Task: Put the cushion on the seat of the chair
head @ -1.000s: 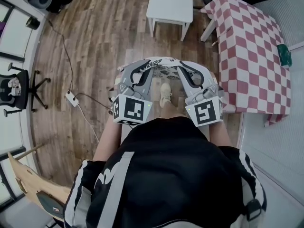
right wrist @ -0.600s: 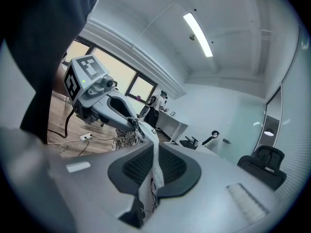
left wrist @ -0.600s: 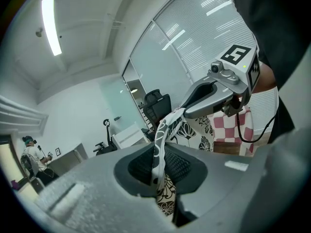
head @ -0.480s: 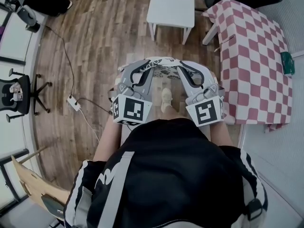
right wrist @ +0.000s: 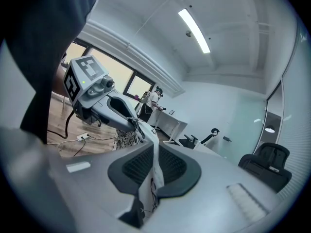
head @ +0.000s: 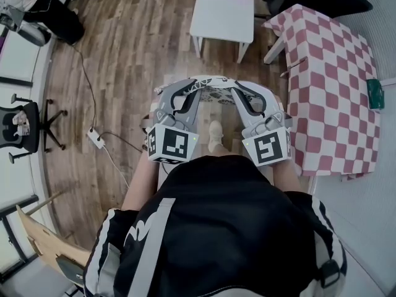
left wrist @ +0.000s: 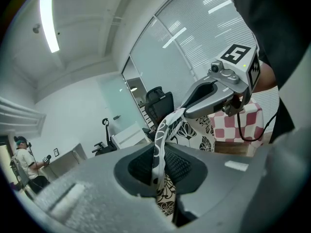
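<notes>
A white cushion (head: 213,89) with a black flower print hangs above the wood floor, stretched between my two grippers. My left gripper (head: 163,96) is shut on its left edge, and the right gripper (head: 267,98) is shut on its right edge. In the left gripper view the printed fabric (left wrist: 160,144) runs up between the pads of the left gripper (left wrist: 163,168). In the right gripper view the cloth (right wrist: 153,152) is pinched by the right gripper (right wrist: 154,173). The white chair (head: 221,12) stands farther ahead, its seat bare.
A table with a red-and-white checked cloth (head: 328,85) stands at the right, with a green object (head: 374,94) on it. A black office chair (head: 21,121) and a power strip (head: 94,138) with cables lie to the left. A wooden chair (head: 43,243) is at the lower left.
The floor and furniture have slid in the head view as the person walks on. Both grippers keep the same hold on the cushion.
</notes>
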Motion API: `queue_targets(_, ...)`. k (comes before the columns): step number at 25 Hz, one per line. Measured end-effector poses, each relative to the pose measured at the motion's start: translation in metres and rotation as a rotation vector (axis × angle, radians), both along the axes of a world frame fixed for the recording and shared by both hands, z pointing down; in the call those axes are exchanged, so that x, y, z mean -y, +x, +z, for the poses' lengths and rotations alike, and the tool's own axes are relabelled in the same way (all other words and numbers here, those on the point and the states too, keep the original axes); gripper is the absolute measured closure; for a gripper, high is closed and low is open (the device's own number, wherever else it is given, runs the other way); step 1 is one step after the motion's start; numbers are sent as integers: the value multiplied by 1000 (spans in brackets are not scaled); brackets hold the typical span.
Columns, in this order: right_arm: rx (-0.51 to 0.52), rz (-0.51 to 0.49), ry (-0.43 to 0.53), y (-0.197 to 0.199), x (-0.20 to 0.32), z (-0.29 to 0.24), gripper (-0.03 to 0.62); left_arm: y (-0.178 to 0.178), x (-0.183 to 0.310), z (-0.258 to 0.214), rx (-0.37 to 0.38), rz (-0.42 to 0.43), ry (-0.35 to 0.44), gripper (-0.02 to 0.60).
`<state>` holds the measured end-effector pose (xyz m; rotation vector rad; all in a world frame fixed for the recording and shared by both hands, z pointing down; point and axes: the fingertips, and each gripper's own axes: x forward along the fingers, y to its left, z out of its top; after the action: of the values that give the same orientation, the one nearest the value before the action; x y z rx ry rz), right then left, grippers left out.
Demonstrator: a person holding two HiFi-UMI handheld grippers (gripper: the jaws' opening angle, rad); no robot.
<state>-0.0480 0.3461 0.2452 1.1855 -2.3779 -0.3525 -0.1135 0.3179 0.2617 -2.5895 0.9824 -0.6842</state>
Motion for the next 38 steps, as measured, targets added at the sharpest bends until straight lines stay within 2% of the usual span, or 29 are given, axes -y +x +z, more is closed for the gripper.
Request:
queue_targets(23,4,-55,5,21,108,6,568,21,106,7,1,-34,-8,546)
queue_targets(38,19,-72,-3,25,113,14,568,25,107,15,27,-32,-14,546)
